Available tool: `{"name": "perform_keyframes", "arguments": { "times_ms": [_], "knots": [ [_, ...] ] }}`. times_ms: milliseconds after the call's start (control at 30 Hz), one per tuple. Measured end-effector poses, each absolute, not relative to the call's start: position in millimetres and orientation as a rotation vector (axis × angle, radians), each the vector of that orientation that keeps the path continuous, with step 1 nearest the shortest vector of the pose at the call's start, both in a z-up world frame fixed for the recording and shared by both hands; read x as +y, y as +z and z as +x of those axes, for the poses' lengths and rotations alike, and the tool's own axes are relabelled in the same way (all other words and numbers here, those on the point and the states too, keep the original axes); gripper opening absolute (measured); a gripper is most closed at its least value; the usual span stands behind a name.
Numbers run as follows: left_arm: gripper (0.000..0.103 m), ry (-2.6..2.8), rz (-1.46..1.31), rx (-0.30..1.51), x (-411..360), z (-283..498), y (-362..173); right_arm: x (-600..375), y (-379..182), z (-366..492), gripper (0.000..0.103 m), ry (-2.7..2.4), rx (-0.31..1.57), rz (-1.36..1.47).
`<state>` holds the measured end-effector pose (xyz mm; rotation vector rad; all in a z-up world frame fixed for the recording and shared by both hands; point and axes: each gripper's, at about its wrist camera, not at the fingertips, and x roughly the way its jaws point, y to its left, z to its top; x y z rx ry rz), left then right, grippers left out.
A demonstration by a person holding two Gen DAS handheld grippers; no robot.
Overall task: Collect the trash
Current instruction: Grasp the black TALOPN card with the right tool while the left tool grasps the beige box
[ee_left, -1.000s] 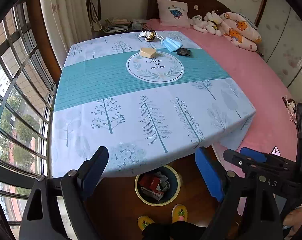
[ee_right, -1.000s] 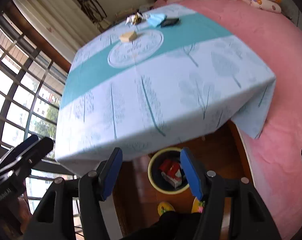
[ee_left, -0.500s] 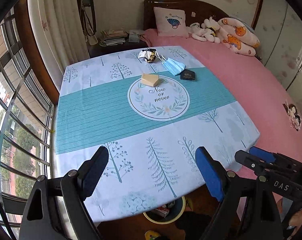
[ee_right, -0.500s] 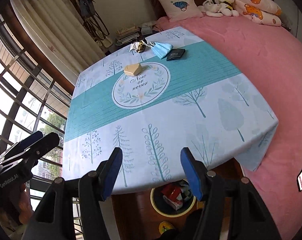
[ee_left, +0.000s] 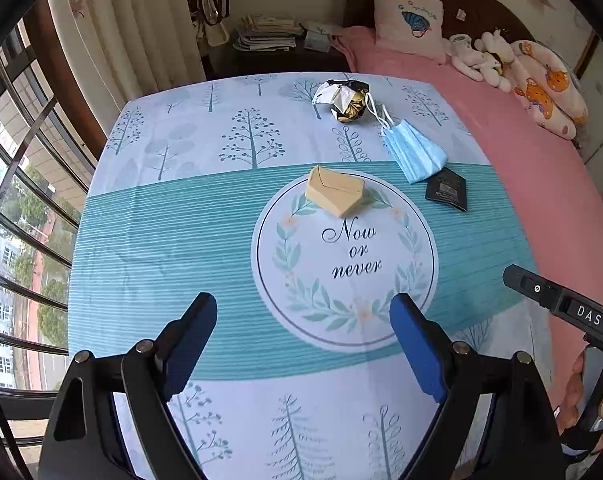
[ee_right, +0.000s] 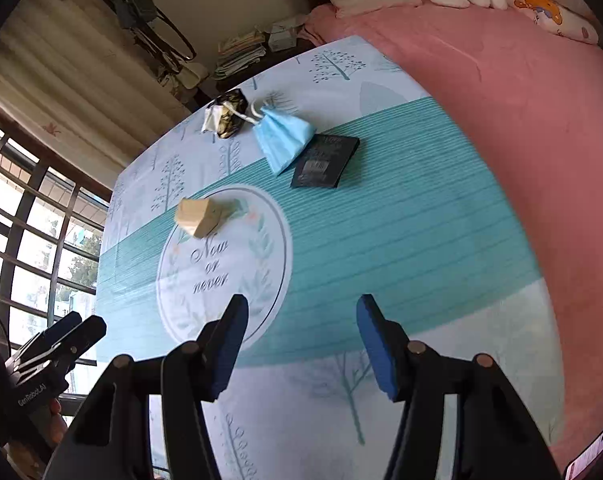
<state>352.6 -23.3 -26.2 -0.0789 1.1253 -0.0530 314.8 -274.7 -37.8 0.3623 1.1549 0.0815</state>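
Grippers left [ee_left: 303,336] and right [ee_right: 301,340] we hold spread wide, gripping nothing. Beige box [ee_left: 335,195] sits at twelve o'clock, blue mask [ee_left: 415,156] at one

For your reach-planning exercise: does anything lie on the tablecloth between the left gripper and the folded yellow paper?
Nothing visible does. Only bare tablecloth lies between the open left gripper and the yellow paper; the mask sits further right.

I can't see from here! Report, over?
Both tongs open, empty. Yellow box, mask, wrapper, black packet on table. Nothing blocking.
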Motion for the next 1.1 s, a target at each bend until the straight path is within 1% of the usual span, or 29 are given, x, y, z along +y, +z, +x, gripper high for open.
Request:
{"name": "perform_keyframes", "arguments": {
  "times_ms": [233,367,533,767,800,867,933,967,1100],
  "knots": [
    [0.087,-0.01,-0.072,1.203,-44.2,420.5,-67.4,-294.8,-77.2,398.6,0.056,0.115,1.246,0.371],
    [0.087,-0.015,-0.072,1.229,-50.8,446.8,-80.2,-293.5,-93.8,423.0,0.056,0.118,1.277,0.398],
    [0.087,-0.01,-0.067,1.255,-55.2,473.3,-93.5,-280.8,-95.1,439.5,0.057,0.115,1.259,0.341],
    [0.087,-0.008,-0.057,1.281,-56.9,491.7,-105.5,-258.8,-93.4,449.8,0.055,0.083,1.228,0.195],
    [0.087,-0.006,-0.057,1.286,-55.9,493.8,-107.3,-256.6,-93.7,451.0,0.048,0.081,1.222,0.177],
    [0.087,-0.013,-0.071,1.296,-53.5,498.1,-111.3,-253.8,-94.5,453.0,0.039,0.077,1.211,0.14],
    [0.087,-0.021,-0.089,1.301,-52.8,502.5,-113.9,-252.9,-94.9,454.6,0.034,0.088,1.199,0.127],
    [0.087,-0.021,-0.089,1.305,-52.6,504.3,-115.3,-253.6,-95.3,455.5,0.027,0.092,1.194,0.127],
    [0.086,-0.029,-0.09,1.334,-54.2,508.0,-123.9,-257.6,-96.3,456.5,0.017,0.117,1.182,0.14]
  ]
}}
